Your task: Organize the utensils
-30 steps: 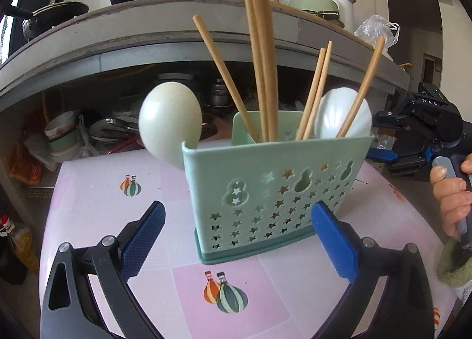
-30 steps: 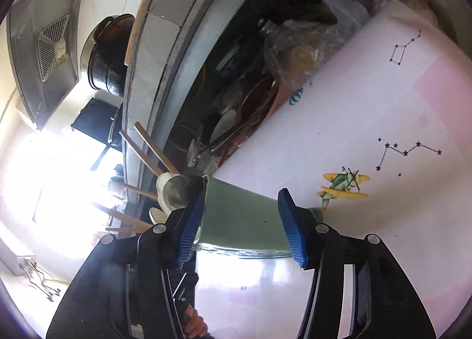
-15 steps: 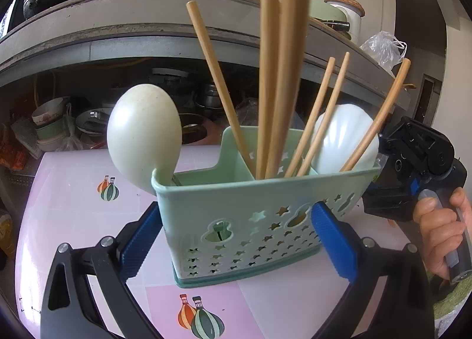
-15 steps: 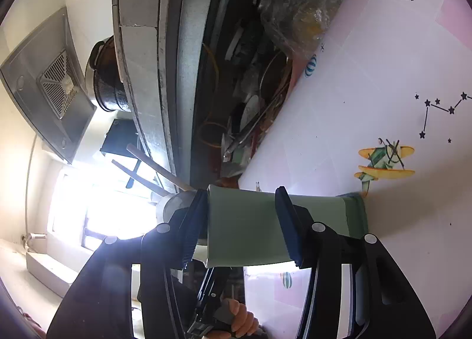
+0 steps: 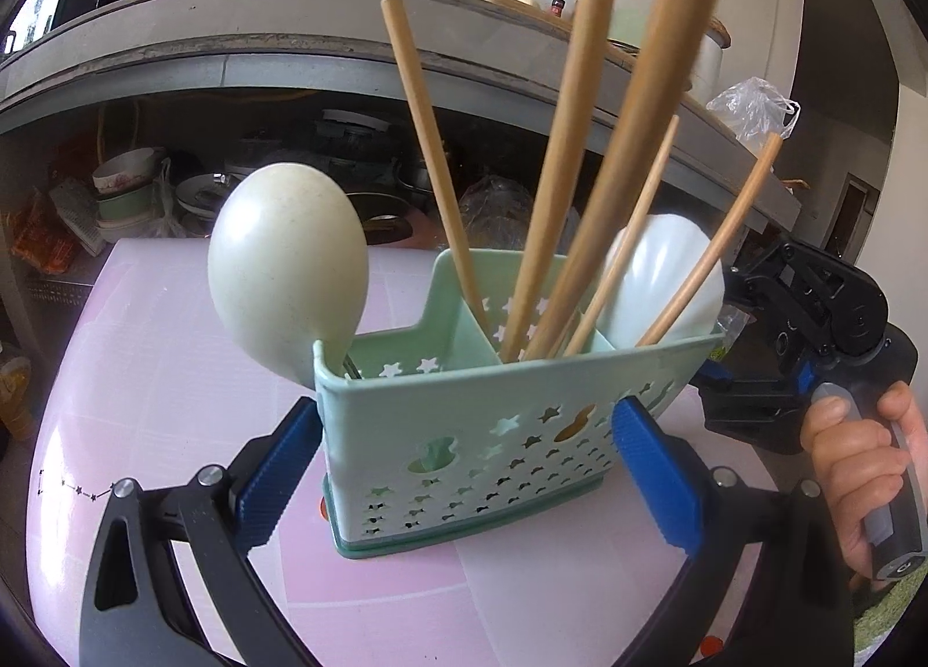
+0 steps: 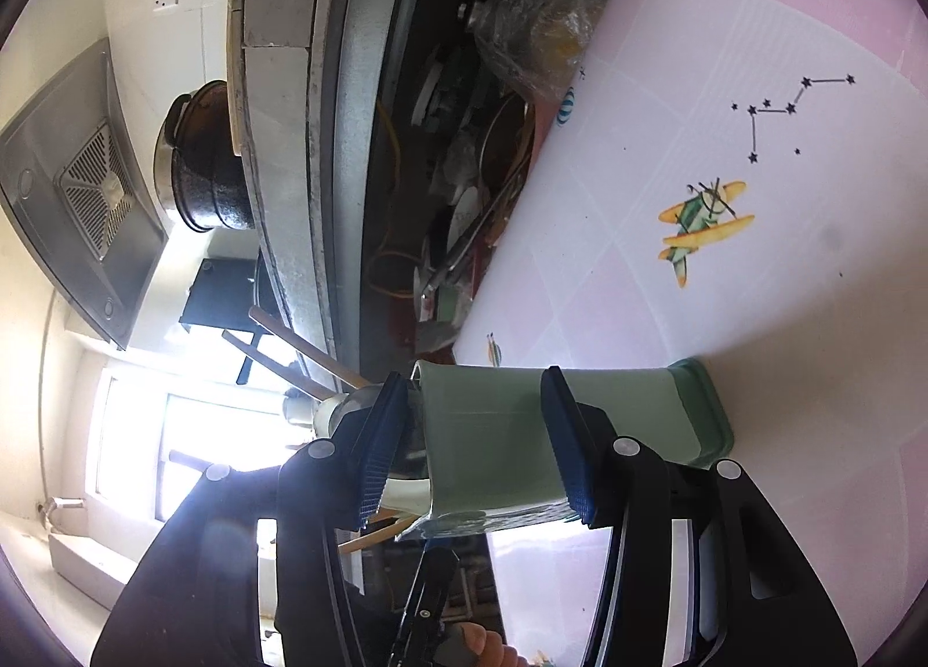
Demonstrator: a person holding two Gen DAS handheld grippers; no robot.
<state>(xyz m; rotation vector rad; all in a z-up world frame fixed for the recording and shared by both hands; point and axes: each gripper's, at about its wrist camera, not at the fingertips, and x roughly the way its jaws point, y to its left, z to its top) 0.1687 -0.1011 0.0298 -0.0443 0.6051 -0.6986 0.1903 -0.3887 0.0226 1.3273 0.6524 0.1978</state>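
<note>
Utensil caddy: the green caddy (image 5: 493, 435) stands on the pink table (image 5: 145, 377), near the middle, and looks tilted in the left wrist view
Contents: a cream spoon (image 5: 287, 261) in the left compartment, thick chopsticks (image 5: 615, 174) in the middle, a white spoon (image 5: 667, 272) with thinner sticks on the right
Left gripper: the left gripper (image 5: 467, 412) has its fingers wide apart, tips at the caddy's near face and left corner; no clamping shows
Right gripper: the right gripper (image 6: 472, 435), held by a hand (image 5: 858, 470), sits at the caddy's right end with fingers part-way apart across that wall; I cannot tell whether they press on it
Just changed: a second ago the caddy stood well clear of the left fingers; now it fills the space between them, and the right wrist view has rolled further over
Meaning: everything looks already sorted, so both hands seem to be squaring up or shifting the loaded caddy
Risk: the tall sticks may tip it
</note>
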